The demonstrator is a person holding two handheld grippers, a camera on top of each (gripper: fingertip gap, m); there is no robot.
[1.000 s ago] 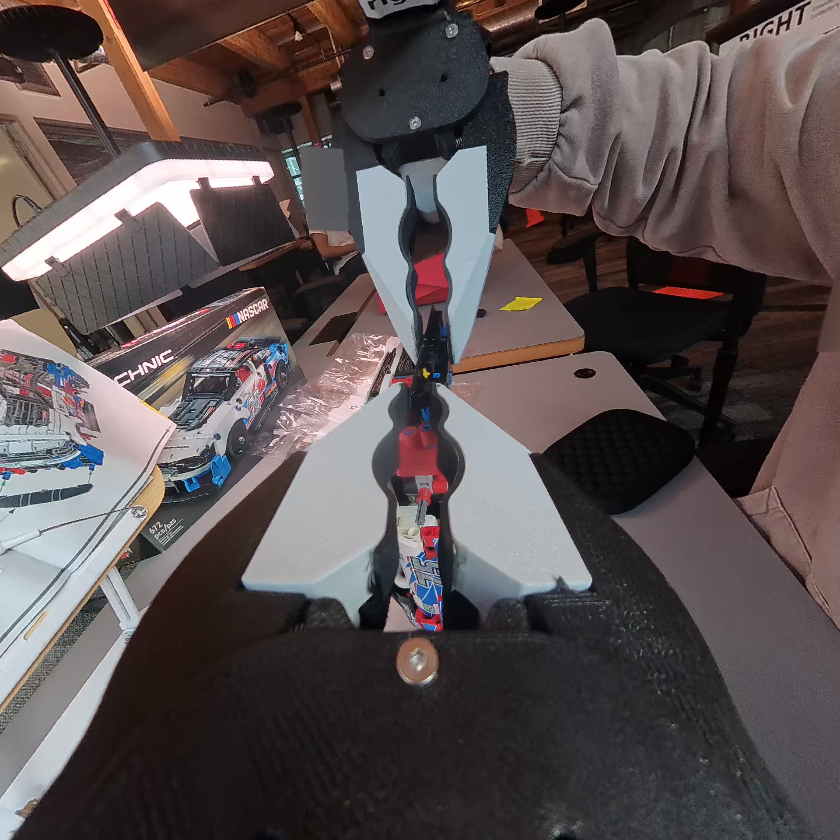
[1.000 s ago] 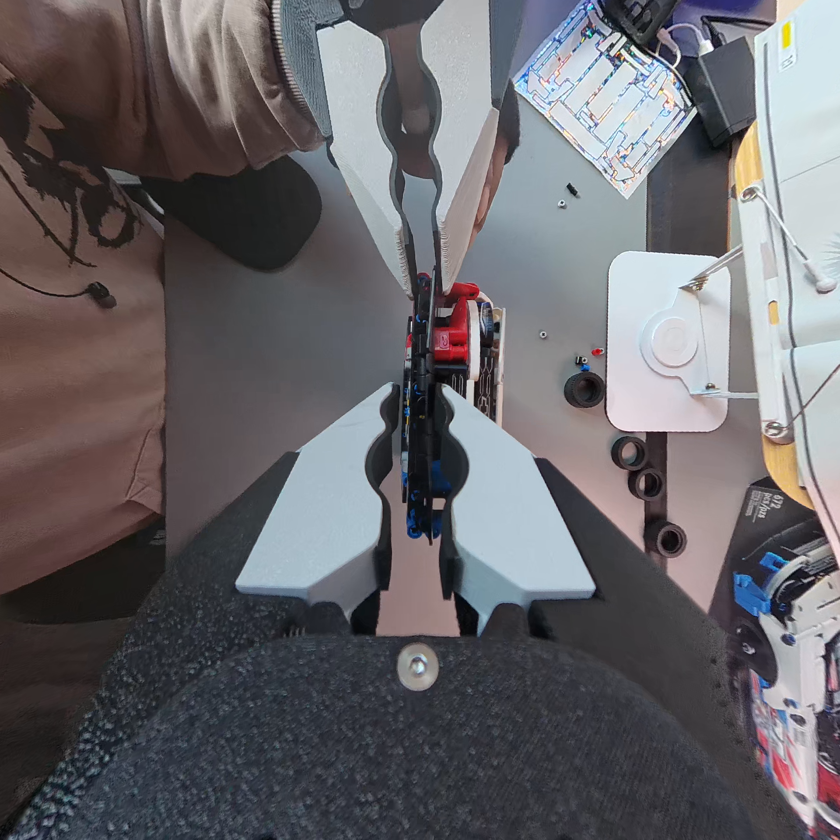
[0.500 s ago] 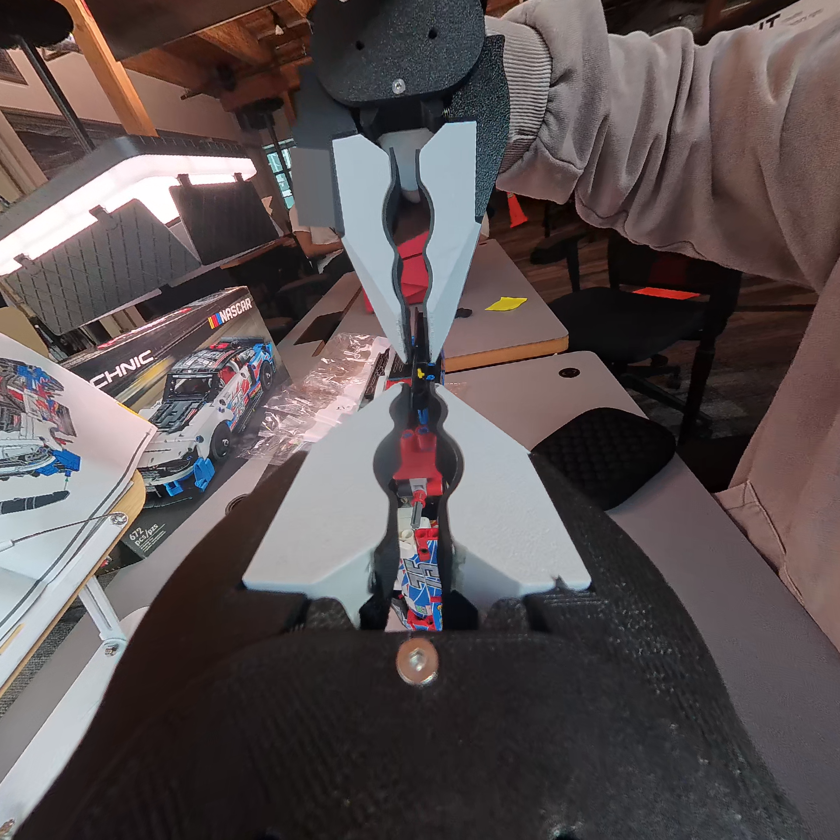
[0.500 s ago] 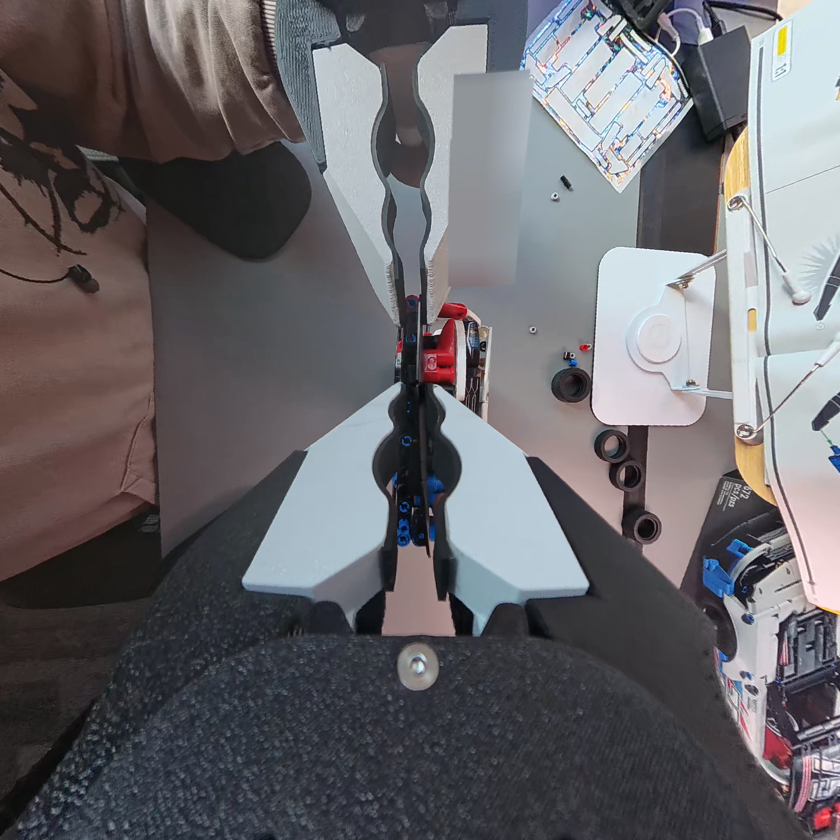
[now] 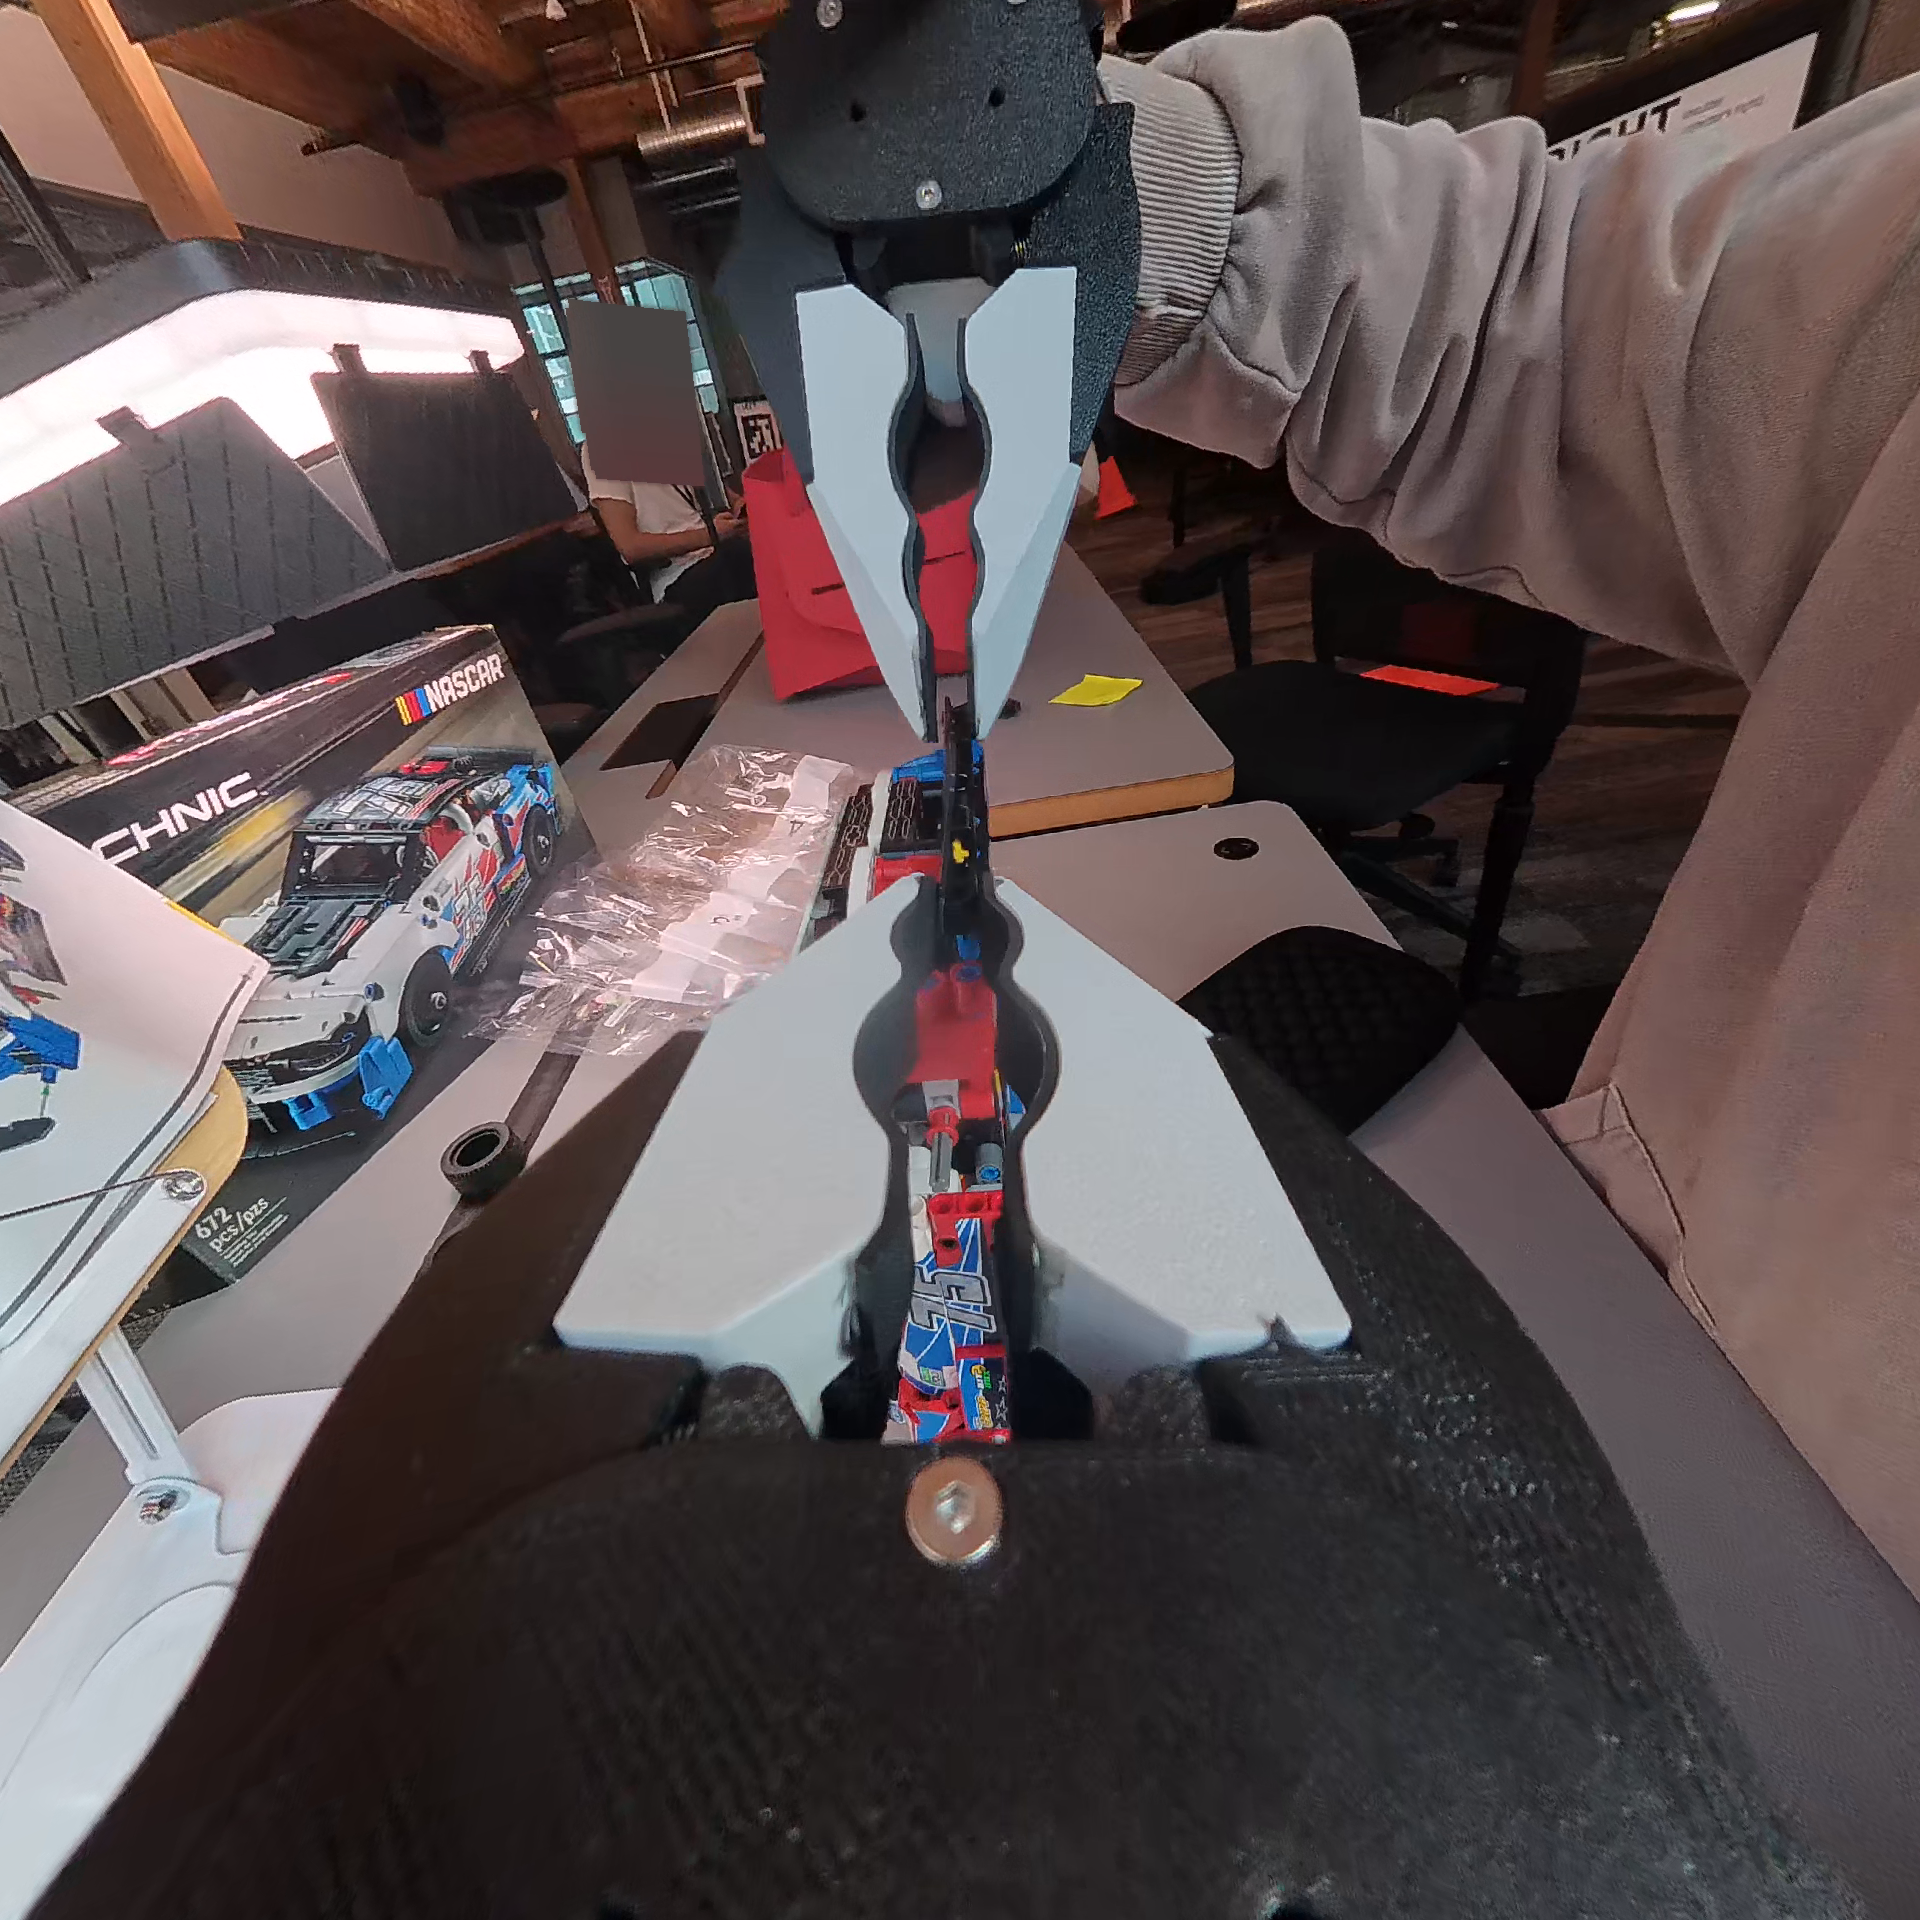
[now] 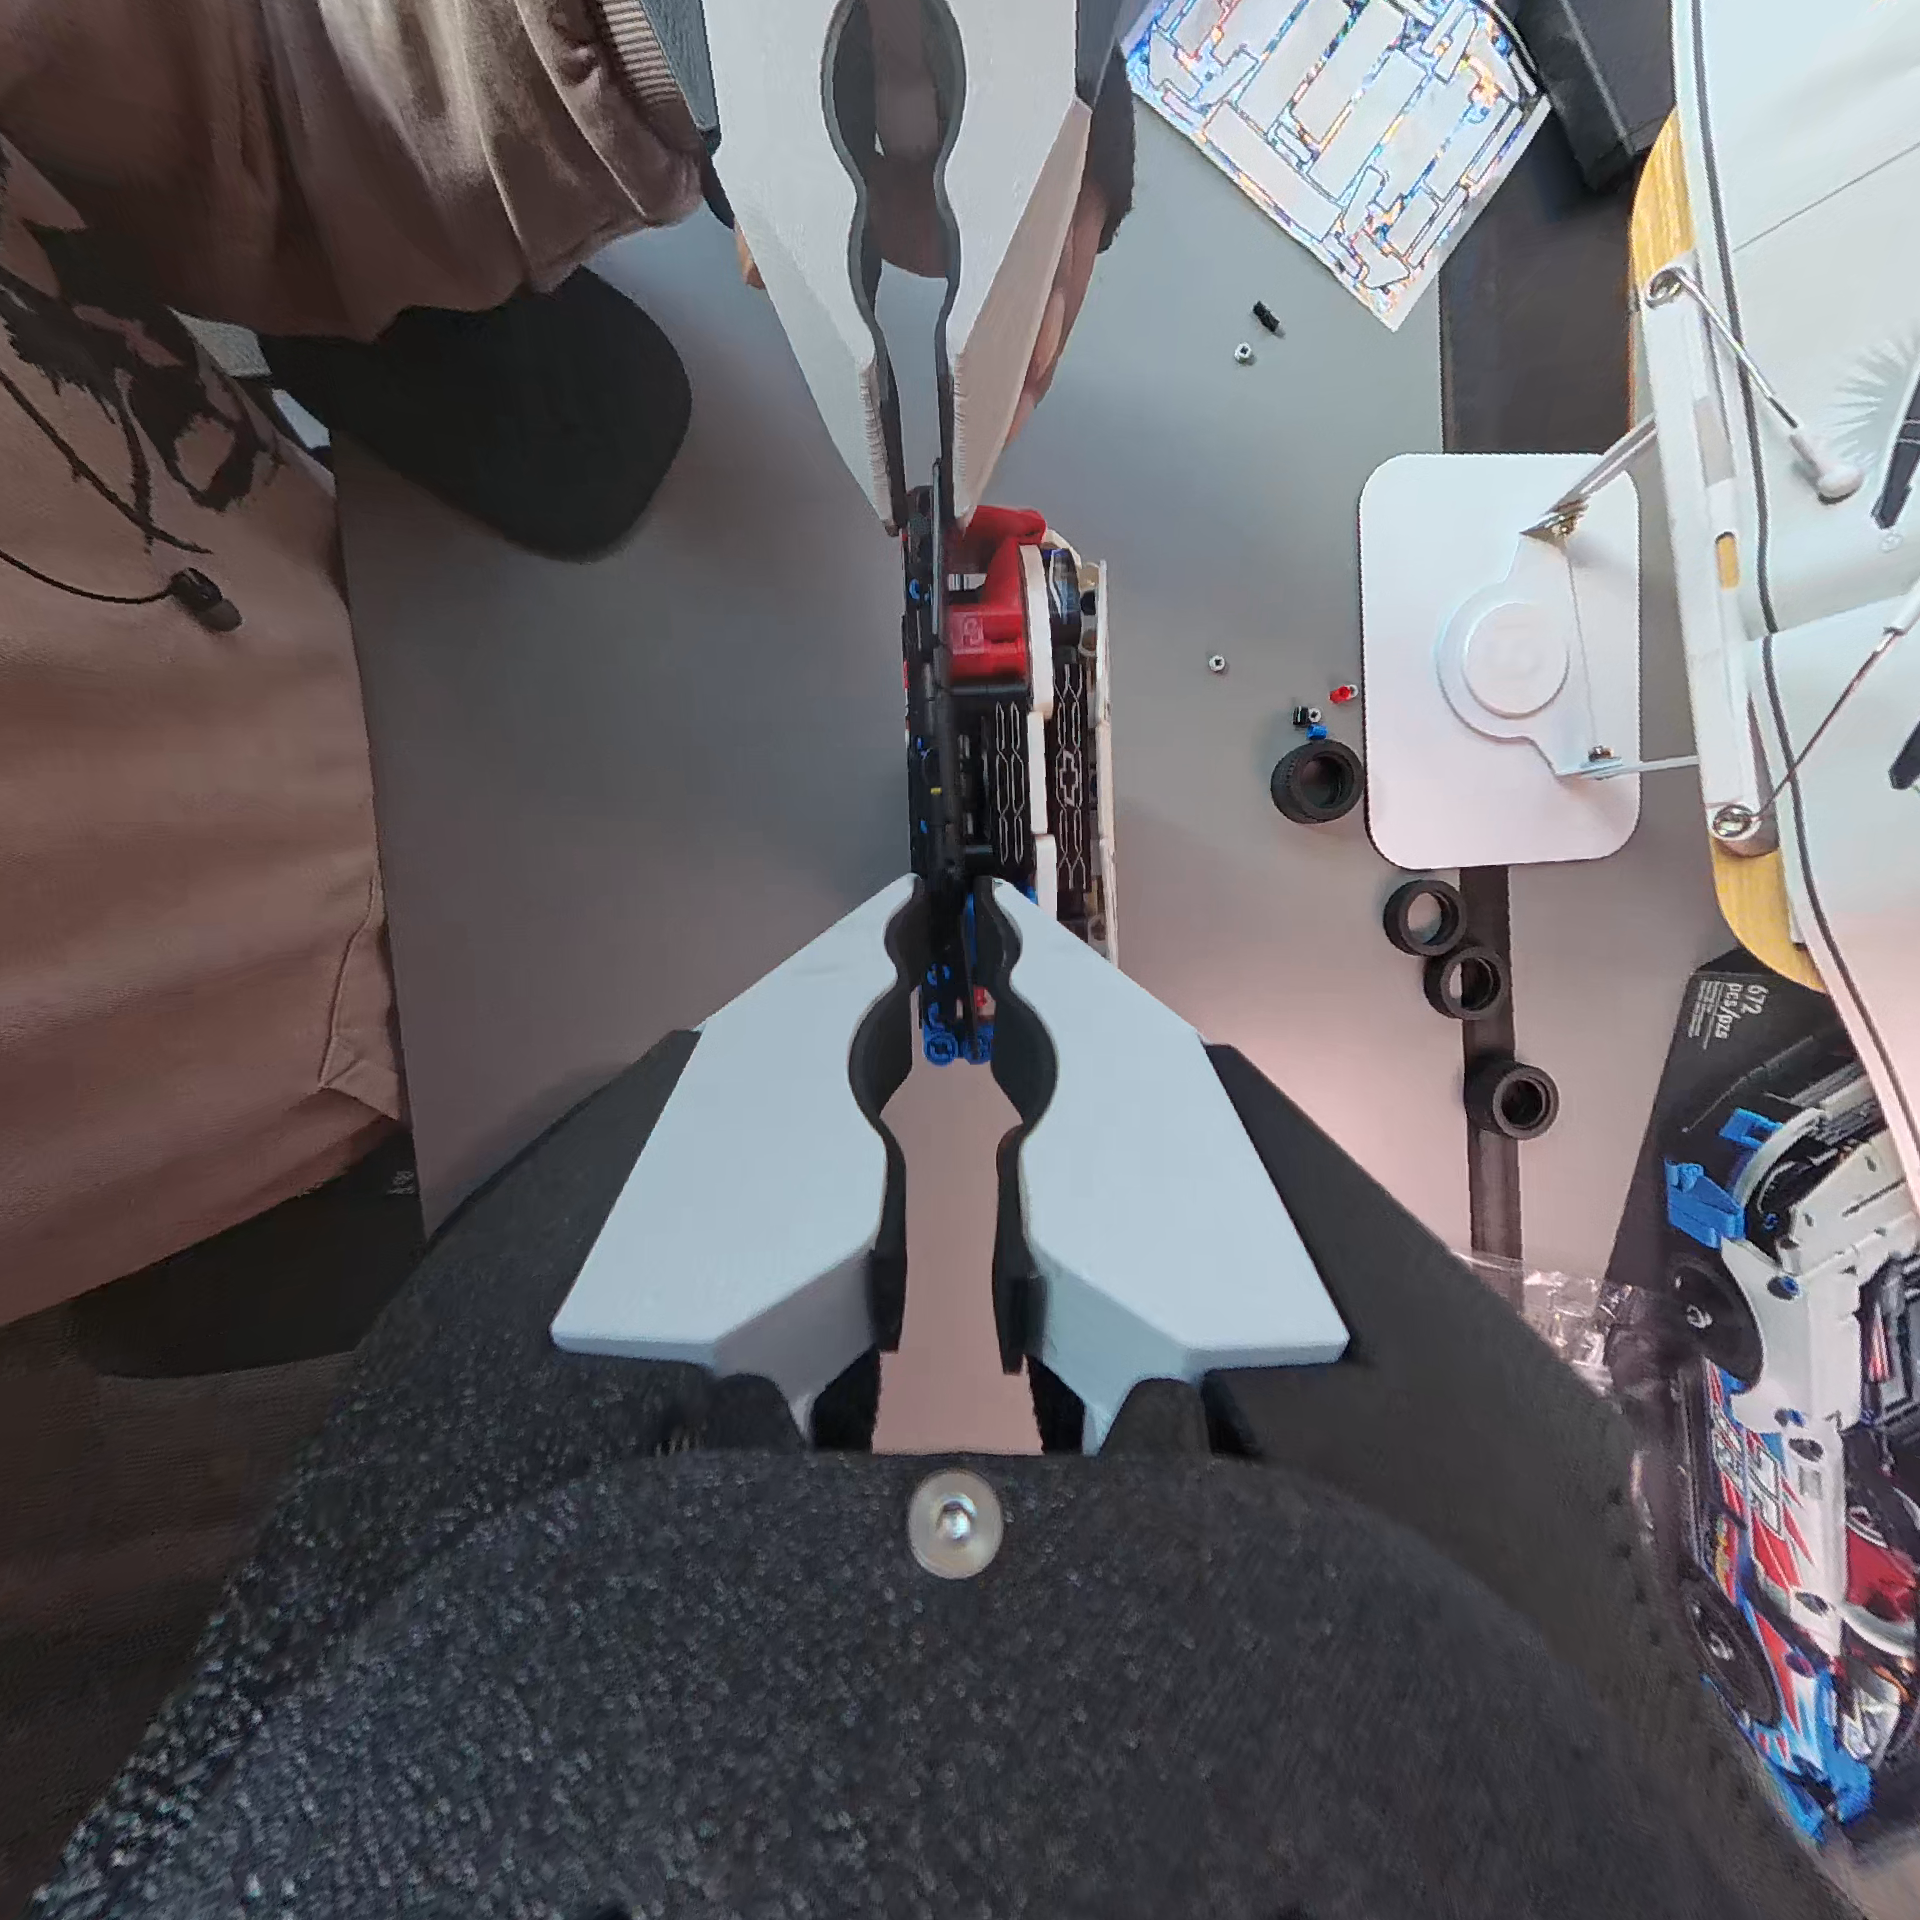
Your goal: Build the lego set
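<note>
Black, red and white plastic fills the middle of both views: the part-built lego car [image 6: 997, 727] is held off the grey bench [image 6: 623, 748] between our two tools. Our left gripper [image 5: 951, 904] is closed down on its red-and-decal end, and our right gripper [image 6: 951, 894] is nearly closed, pinching the thin black beam with blue pins at the other end. We judge this to be a mid-build step, with the chassis held steady or turned in the air so that a further part can go on. The next move calls for one gripper to keep its clamp while the other lets go and fetches a piece, perhaps one of the loose black tyres [image 6: 1317, 781] lying on the bench to the right.

The right wrist view looks down and shows the tyres, a few tiny pins and a white stand base [image 6: 1496, 665]. The left wrist view looks out across the room instead, showing the set's box [image 5: 312, 862] at far left, crumpled clear bags [image 5: 696, 883] beside it, and the opposing gripper coming down from above with a grey sleeve [image 5: 1455, 343].
</note>
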